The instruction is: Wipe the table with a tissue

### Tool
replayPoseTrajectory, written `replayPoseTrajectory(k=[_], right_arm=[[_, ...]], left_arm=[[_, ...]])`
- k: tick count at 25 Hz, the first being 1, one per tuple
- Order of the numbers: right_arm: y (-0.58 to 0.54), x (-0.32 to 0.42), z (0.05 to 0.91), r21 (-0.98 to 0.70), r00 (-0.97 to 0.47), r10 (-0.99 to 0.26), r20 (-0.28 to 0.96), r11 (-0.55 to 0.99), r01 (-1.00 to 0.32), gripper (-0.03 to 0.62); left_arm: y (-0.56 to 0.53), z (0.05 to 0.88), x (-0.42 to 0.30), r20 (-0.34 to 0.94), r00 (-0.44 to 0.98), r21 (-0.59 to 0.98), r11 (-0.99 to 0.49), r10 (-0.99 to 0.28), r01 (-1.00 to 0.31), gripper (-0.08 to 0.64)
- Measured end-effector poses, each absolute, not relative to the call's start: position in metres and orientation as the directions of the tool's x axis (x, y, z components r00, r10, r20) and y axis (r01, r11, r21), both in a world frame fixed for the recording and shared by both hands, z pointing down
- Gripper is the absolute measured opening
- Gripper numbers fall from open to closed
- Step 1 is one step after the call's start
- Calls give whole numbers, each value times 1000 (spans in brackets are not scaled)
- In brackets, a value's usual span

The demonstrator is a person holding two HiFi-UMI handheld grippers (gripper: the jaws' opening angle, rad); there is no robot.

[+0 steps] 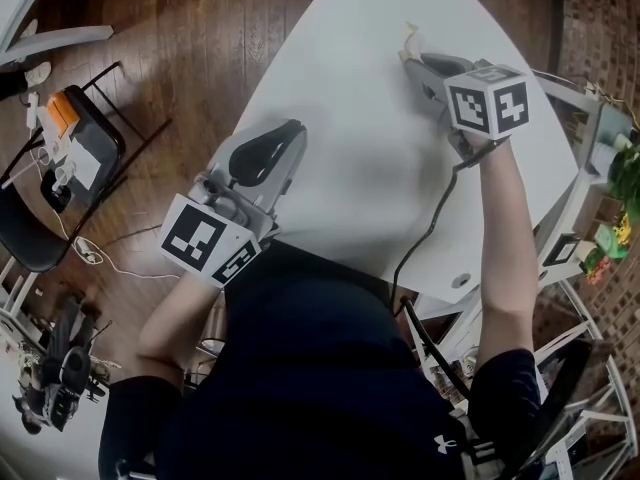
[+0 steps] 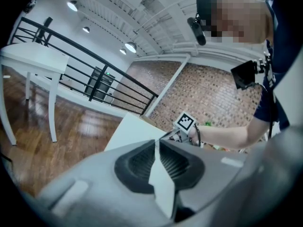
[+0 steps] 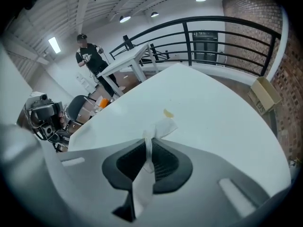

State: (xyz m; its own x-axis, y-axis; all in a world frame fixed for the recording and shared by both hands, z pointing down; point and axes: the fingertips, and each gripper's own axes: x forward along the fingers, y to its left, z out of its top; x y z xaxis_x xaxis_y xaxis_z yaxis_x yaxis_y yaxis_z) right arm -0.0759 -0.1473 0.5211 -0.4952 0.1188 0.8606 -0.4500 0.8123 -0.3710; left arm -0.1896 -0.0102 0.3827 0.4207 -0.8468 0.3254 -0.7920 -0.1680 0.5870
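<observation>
Grey is seen on the left grey plastic gripper [image 1: 294, 131] and the right grey plastic gripper [image 1: 410, 58], and each is lined with black ribbed pads [image 3: 163, 167]. Black-and-white squares are shown on the marker cube [image 1: 487, 99], upper right. A crumpled white paper tissue [image 3: 163, 126] is set against the smooth white table top [image 1: 350, 98]. A pale yellow spot [image 3: 168, 113] is picked out mid-frame. Upper left, glossy brown is given by the wooden plank floor [image 1: 190, 38], and along the bottom a dark navy shirt [image 1: 320, 378] is spread.

A black chair [image 1: 28, 230] stands on the wooden floor [image 1: 180, 38]. A person [image 3: 90, 56] stands by a far table [image 3: 124, 61]. A cardboard box [image 3: 265, 94] sits beside the railing [image 3: 222, 25].
</observation>
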Motion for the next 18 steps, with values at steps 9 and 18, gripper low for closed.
replayPoseTrajectory(k=[9,18], right_arm=[[-176,-81,520,-333,-468,89,879,817,-471,32],[-196,-94,518,-327,-480,83,873,830,-452,32]], left_arm=[[-14,386,-198,325,402,592,-147,-856,-792,26],[-11,389,-204,342,379,589,-119,-860,-799,26]])
